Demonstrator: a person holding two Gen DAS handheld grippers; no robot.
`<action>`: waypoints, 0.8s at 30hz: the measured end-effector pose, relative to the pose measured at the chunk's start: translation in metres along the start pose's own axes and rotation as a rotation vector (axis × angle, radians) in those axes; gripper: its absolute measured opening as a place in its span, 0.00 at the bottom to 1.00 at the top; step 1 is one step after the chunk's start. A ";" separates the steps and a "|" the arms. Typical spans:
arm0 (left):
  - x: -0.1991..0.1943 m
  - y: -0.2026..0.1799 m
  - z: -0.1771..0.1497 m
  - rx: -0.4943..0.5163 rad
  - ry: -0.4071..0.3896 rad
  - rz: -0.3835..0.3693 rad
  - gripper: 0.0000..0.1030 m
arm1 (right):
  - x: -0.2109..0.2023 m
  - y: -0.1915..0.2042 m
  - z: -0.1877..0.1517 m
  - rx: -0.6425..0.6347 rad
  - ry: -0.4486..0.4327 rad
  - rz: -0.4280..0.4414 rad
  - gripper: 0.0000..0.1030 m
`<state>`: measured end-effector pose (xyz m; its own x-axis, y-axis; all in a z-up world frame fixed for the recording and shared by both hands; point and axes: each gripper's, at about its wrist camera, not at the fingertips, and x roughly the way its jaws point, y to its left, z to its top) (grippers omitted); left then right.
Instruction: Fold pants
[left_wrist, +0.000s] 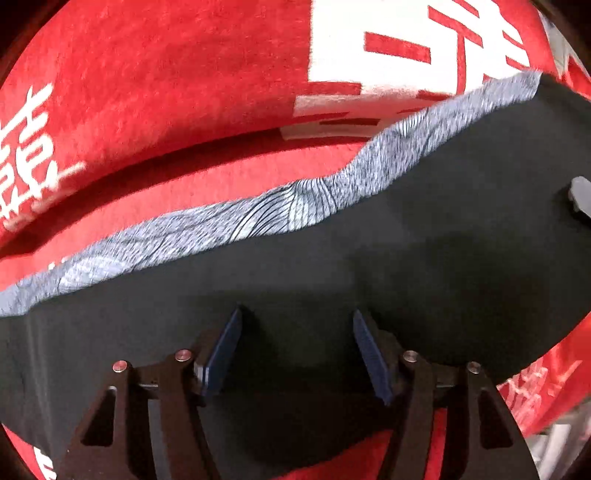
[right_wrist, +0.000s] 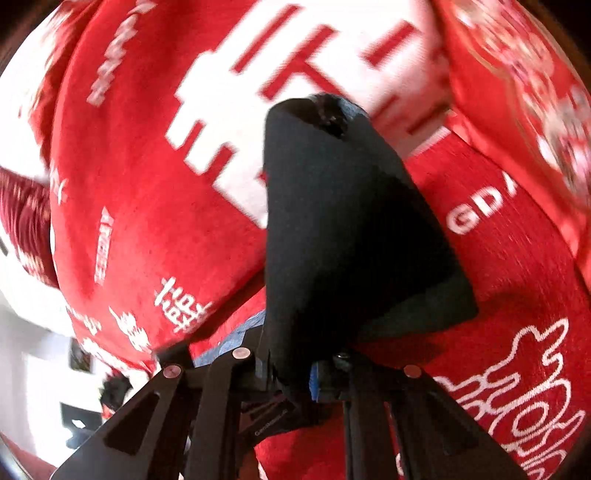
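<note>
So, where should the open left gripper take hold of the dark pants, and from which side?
Grip the near edge of the pants, where the left gripper already hangs open over the dark cloth. Come from above and the near side, probably: that edge lies flat on the red cloth. The right gripper holds the other end, lifted.

A red cloth with a soft, napped surface fills almost the whole background in both views. It carries large white blocks with red strokes and smaller white characters along one edge. A crease runs across it, casting a dark shadow. White Latin letters and looping white outlines show in the right wrist view. At that view's lower left lies a bright, blurred white wall with dark shapes on it.
</note>
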<state>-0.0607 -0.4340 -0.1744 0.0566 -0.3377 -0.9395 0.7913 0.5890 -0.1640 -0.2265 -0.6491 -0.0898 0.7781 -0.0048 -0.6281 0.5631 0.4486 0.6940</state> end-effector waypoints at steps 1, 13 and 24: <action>-0.009 0.014 0.000 -0.027 0.005 -0.014 0.74 | 0.000 0.016 -0.003 -0.048 0.005 -0.014 0.14; -0.089 0.172 -0.060 -0.198 -0.020 0.154 0.84 | 0.100 0.172 -0.096 -0.503 0.149 -0.242 0.17; -0.103 0.290 -0.113 -0.319 0.046 0.292 0.84 | 0.216 0.227 -0.276 -1.203 0.279 -0.715 0.46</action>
<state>0.0937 -0.1458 -0.1595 0.2170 -0.0943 -0.9716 0.5182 0.8546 0.0327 -0.0069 -0.3019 -0.1648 0.2736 -0.4396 -0.8555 0.1195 0.8981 -0.4233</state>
